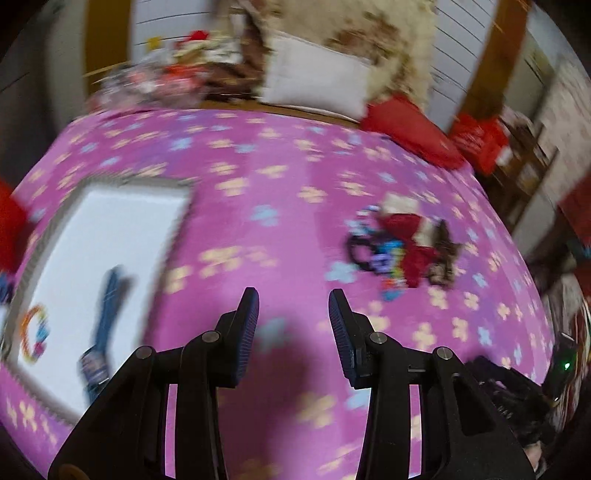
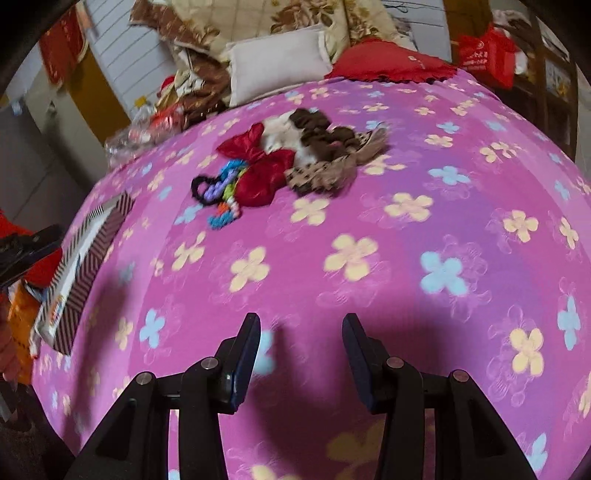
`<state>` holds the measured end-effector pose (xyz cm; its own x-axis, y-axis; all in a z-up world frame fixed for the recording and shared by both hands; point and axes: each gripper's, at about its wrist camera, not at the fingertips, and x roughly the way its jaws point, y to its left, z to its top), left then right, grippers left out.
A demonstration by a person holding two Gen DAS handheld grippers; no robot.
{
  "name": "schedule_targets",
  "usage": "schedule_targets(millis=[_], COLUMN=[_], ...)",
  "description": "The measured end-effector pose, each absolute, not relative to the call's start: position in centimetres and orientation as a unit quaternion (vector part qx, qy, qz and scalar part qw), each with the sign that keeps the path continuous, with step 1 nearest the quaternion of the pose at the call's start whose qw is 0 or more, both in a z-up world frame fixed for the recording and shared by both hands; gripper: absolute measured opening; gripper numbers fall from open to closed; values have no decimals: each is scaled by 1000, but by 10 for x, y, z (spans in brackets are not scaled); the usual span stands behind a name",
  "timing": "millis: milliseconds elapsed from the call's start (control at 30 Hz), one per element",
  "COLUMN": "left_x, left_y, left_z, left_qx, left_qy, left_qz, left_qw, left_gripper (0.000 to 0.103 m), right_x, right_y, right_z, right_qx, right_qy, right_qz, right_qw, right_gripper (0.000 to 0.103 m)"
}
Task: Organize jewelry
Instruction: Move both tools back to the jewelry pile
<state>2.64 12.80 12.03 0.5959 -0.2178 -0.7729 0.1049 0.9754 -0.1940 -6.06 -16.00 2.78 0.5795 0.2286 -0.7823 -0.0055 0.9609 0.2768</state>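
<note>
Both my grippers hang over a bed covered in a pink-purple fleece blanket with cream and pale blue flower print (image 2: 369, 221). My left gripper (image 1: 293, 306) has its jaws spread, nothing between the pads, only blanket below. My right gripper (image 2: 301, 332) is likewise spread and empty.

Left view is blurred. To the left of my left gripper lies a shallow white-lined box with a striped rim (image 1: 110, 258), flat on the blanket. Inside it: a ring-shaped multicoloured bead bracelet (image 1: 35, 334) near the left wall and a long blue strap-like piece (image 1: 103, 328) beside it, details smeared.

Ahead and right of the left gripper, ahead and left of the right one, sits a pile of colourful hair ties and fabric scrunchies in red, brown and purple (image 2: 280, 162), loose on the blanket, well apart from the box.

Far edge of the bed: a grey rectangular pillow (image 2: 277, 62), a red frilled cushion (image 2: 391, 62), a cream and brown floral quilt (image 2: 295, 14) heaped behind. White slatted wall and brown wooden posts beyond. A red bag (image 2: 484, 55) at the far right.
</note>
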Motion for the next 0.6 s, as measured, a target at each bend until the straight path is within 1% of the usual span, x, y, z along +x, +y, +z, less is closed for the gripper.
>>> schedule_targets(millis=[167, 400, 600], left_x=[78, 150, 178], left_y=[56, 1, -29], left_z=[112, 79, 53], left_qx=[-43, -62, -60], left_qy=[466, 509, 532], left_qz=[-120, -133, -134], left_qw=[876, 848, 834], left_gripper=[39, 39, 39], right_x=[-43, -40, -44], right_y=[-173, -191, -196], right_z=[28, 20, 16], right_qx=[127, 162, 164], right_qy=[439, 429, 429], right_qz=[78, 94, 99], right_qw=[886, 884, 883], right_gripper=[44, 44, 44])
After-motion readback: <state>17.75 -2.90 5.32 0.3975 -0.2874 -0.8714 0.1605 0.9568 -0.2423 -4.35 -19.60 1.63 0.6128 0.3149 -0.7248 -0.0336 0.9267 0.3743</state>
